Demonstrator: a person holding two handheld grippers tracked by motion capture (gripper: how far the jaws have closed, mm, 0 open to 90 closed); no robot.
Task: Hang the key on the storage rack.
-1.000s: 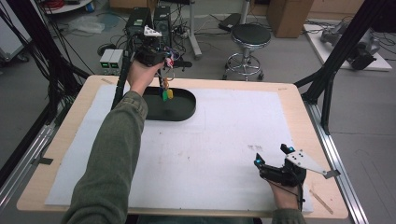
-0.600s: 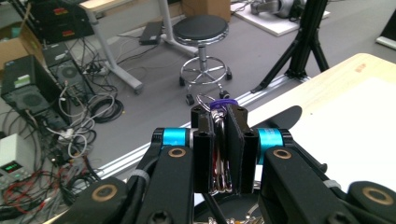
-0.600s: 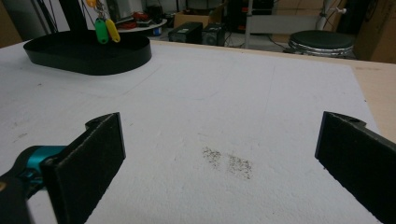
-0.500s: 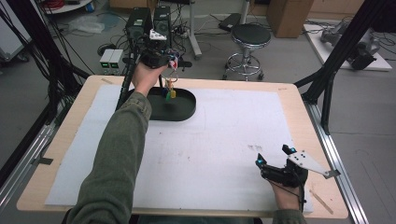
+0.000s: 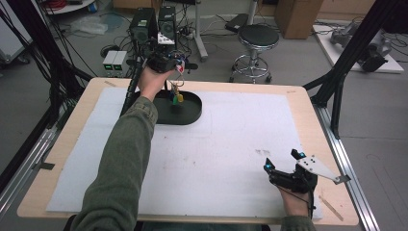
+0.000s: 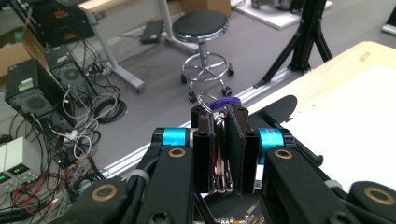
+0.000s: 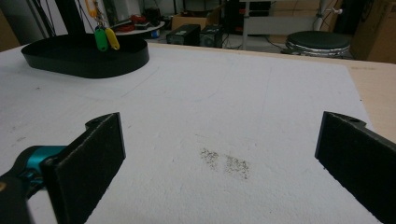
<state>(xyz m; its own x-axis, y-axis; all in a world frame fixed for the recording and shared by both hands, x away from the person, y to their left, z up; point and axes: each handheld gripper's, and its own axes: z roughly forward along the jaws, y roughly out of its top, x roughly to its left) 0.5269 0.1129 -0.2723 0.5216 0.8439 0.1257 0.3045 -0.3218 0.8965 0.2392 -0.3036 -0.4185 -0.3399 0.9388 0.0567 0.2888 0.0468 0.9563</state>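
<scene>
My left gripper [image 5: 182,66] is held up over the far left of the table, above a black oval tray [image 5: 191,114]. Its jaws are shut on a bunch of metal key rings [image 6: 219,154], with a purple ring [image 6: 224,102] poking out at the tips. Green and yellow key tags [image 5: 176,98] dangle from the bunch over the tray's back part. The same tags [image 7: 105,38] hang above the tray [image 7: 70,59] in the right gripper view. My right gripper [image 5: 281,160] rests low at the front right, open, with nothing between its pads [image 7: 100,144].
A white foam sheet [image 5: 231,144] covers most of the wooden table [image 5: 308,103]. A stool [image 5: 257,38], computer towers [image 5: 154,24] and cables stand beyond the far edge. Black frame legs [image 5: 337,82] rise at the right side.
My left gripper has drifted slightly to the right with the key bunch still in it. The right gripper has stayed put.
</scene>
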